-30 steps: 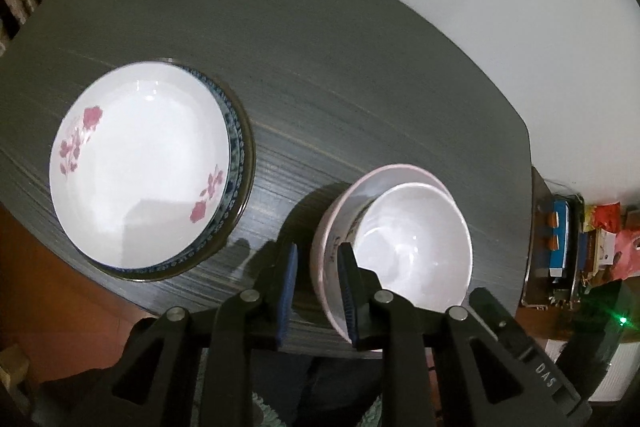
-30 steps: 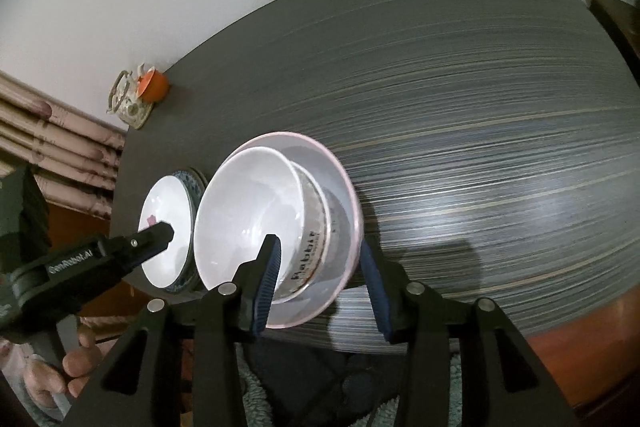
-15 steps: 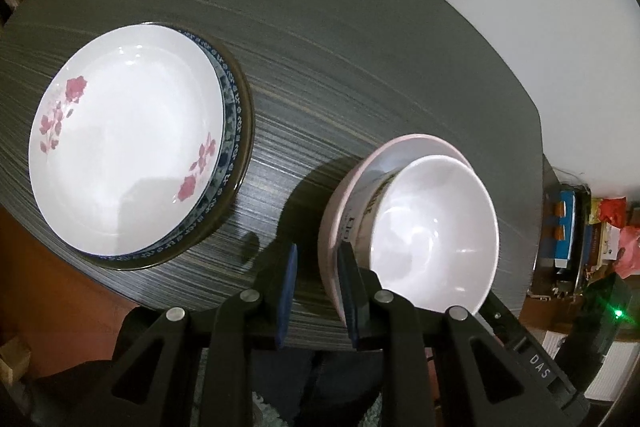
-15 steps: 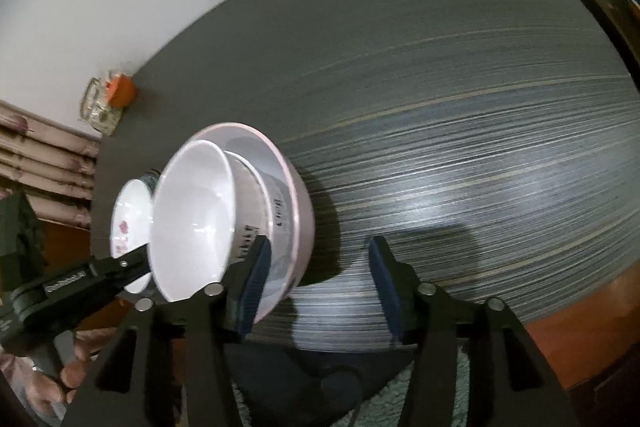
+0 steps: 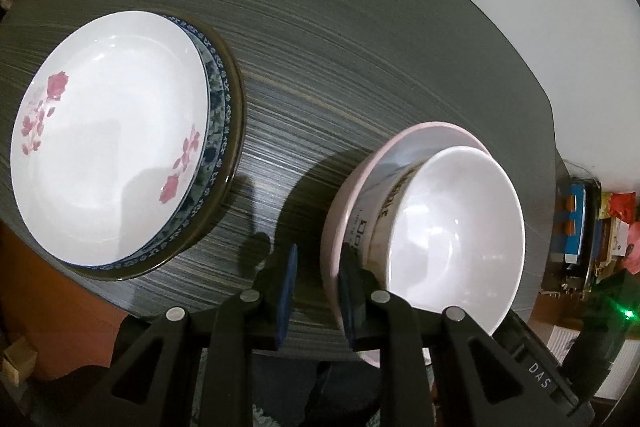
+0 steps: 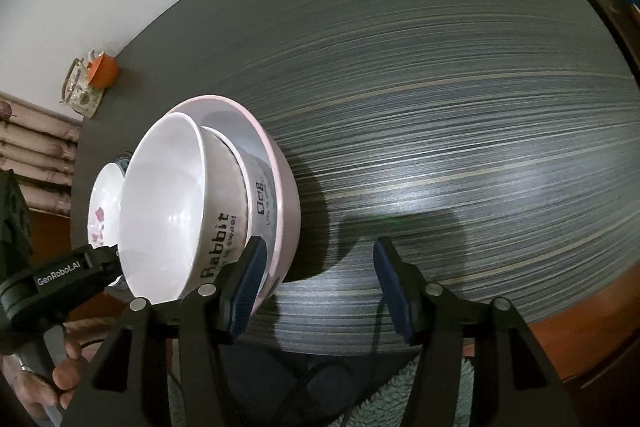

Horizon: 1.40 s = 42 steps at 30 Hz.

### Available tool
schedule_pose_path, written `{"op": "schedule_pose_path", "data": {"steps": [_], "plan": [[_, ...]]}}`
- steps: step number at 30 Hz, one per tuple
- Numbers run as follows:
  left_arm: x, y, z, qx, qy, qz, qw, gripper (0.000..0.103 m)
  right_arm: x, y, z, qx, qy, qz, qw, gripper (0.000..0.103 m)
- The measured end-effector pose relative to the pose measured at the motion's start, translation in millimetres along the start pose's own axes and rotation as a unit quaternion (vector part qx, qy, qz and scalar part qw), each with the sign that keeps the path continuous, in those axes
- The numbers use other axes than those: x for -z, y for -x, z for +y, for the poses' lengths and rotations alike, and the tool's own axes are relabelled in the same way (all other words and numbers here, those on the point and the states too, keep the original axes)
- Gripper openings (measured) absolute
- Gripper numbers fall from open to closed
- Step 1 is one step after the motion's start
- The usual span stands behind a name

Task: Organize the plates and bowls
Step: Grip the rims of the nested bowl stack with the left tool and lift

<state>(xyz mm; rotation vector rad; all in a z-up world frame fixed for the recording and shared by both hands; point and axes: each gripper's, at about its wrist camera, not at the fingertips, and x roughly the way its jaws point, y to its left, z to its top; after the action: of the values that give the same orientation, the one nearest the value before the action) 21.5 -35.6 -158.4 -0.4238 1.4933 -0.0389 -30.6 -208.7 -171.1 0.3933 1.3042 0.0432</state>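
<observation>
Left wrist view, three nested bowls (image 5: 452, 227), three stacked plates (image 5: 108, 155)

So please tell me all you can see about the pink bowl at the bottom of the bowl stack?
The pink bowl is the widest and outermost, glossy like ceramic, pale pink outside and on its rim. It sits near the dark table's front edge, with two white lettered bowls nested inside it. The left gripper straddles its near rim, one pad inside, one outside.

The left gripper (image 5: 316, 285) grips the pink bowl's (image 5: 332, 227) rim, jaws closing; the right gripper (image 6: 320, 287) stands open beside it.
</observation>
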Motion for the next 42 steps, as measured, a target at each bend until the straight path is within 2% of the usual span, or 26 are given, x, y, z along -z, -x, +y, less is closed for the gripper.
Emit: {"op": "schedule_pose_path", "data": {"steps": [9, 20, 28, 35, 42], "plan": [[-2, 0, 0, -0.006, -0.002, -0.006, 1.0000, 0.021, -7, -11, 8, 0.027, 0.004, 0.003, 1.000, 0.053], [0, -2, -7, -0.014, -0.010, -0.014, 0.9998, 0.021, -10, -12, 9, 0.026, 0.006, 0.008, 1.000, 0.049], [-1, -2, -9, -0.017, -0.017, -0.014, 0.9996, 0.020, -8, -11, 14, 0.023, 0.010, 0.002, 1.000, 0.040], [-1, -1, -12, -0.020, -0.021, -0.018, 0.9994, 0.018, -8, -8, 16, 0.012, 0.010, -0.001, 1.000, 0.027], [0, -1, -15, -0.004, -0.027, -0.022, 0.9994, 0.006, -10, -7, 16, -0.018, 0.007, -0.003, 1.000, 0.015]]}}
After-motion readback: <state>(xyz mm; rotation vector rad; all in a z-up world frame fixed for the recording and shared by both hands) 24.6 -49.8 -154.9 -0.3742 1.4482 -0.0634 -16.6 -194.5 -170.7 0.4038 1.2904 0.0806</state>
